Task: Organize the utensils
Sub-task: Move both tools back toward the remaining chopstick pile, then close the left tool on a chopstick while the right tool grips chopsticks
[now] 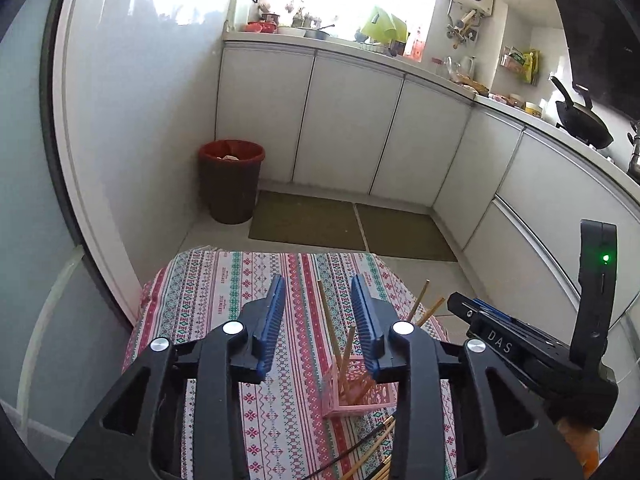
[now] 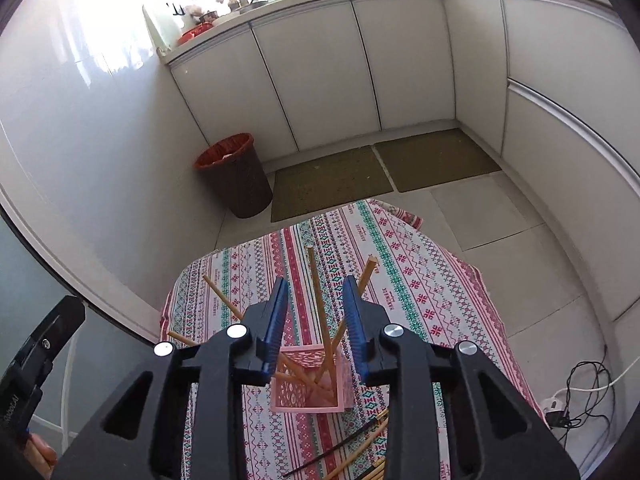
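Several chopsticks (image 2: 320, 304) already stand splayed in the pink basket (image 2: 308, 384) mid-table (image 2: 420, 280), more lie loose toward the near edge (image 2: 360, 452); left gripper (image 1: 318, 312) and right gripper (image 2: 316, 312) hover above with fingers apart, gripping nothing, probably ready for the next pick.

a pink latticed basket (image 2: 308, 384) holds tan wooden chopsticks (image 2: 320, 312) on a tablecloth (image 2: 400, 264) striped in red, green and white folk patterns. the bin (image 2: 236, 176) is dark brown, red-rimmed; the cabinets (image 2: 320, 68) white.
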